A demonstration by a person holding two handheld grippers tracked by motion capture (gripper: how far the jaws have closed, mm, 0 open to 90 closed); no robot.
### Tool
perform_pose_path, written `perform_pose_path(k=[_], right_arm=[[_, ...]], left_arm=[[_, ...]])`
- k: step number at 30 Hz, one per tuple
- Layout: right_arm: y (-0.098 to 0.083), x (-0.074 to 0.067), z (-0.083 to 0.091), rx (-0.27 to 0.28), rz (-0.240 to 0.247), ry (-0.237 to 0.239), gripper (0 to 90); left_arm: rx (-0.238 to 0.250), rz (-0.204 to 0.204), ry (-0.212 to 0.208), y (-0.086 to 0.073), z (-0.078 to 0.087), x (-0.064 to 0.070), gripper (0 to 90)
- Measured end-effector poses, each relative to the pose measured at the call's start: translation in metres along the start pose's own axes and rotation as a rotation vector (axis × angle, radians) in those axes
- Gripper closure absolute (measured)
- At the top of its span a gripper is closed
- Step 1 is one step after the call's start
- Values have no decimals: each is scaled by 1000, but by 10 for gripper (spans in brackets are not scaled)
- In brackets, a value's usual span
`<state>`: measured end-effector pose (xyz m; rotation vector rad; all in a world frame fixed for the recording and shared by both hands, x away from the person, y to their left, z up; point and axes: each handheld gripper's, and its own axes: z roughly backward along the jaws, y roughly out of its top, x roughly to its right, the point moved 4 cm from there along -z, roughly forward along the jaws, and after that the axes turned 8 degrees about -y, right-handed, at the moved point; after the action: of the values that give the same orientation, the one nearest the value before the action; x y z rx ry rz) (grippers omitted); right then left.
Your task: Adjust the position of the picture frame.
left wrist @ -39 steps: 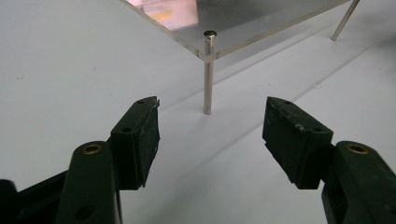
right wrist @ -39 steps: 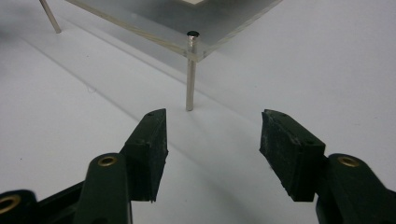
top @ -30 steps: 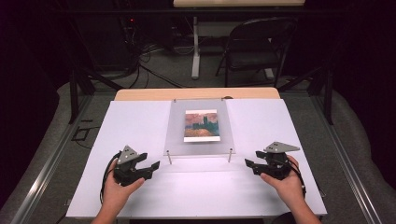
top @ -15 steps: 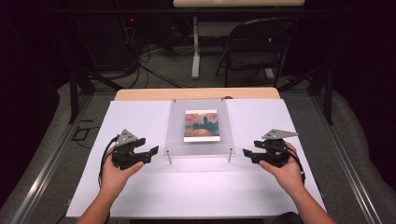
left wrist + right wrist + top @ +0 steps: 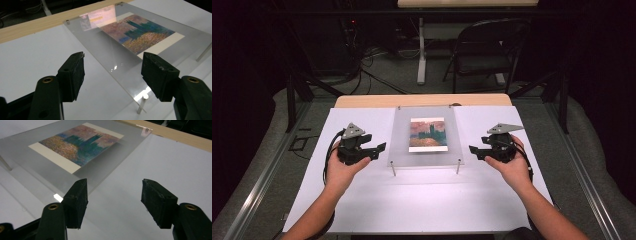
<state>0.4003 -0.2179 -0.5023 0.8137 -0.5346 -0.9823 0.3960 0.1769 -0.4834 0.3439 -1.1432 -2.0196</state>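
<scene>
Both hands have moved forward since a second ago and now flank the clear panel. High view: left gripper (image 5: 379, 148) just beside the panel's (image 5: 426, 159) left edge, right gripper (image 5: 474, 150) near its right edge, jaws of both apart, holding nothing. Panel stands on pegs over a picture (image 5: 427, 134), mid white counter (image 5: 422, 200); open room in front. Left gripper view: jaws wide, panel edge between them. Right gripper view: jaws wide, bare counter between, panel corner at the left jaw.
</scene>
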Motion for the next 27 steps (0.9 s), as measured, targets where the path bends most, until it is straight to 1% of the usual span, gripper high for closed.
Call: perform_pose_path(k=[4,6,9,13,16,18,20,24,27], right_arm=[[13,2,-4,5,17,-10,375],[19,4,-7,6,7,-17,375],[26,8,-13,9,-12,-15,370],[33,14,-22,14,-22,-29,365],[37,17,-28,17,-38,-35,364],[40,18,-32,17,-47,-36,364],[44,19,-36,20,-44,-40,363],[50,20,-43,20,-53,-49,364],[55,20,-48,17,-54,-52,362]], left_arm=[[4,12,-4,11,-8,-1,350],[2,19,-4,14,-12,-2,349],[-3,15,2,19,-18,-3,349],[-7,31,2,24,-28,-7,349],[-11,42,5,27,-34,-10,349],[-15,45,10,29,-38,-13,349],[-14,50,9,31,-42,-15,349],[-21,46,16,37,-49,-18,349],[-22,58,19,40,-54,-21,349]])
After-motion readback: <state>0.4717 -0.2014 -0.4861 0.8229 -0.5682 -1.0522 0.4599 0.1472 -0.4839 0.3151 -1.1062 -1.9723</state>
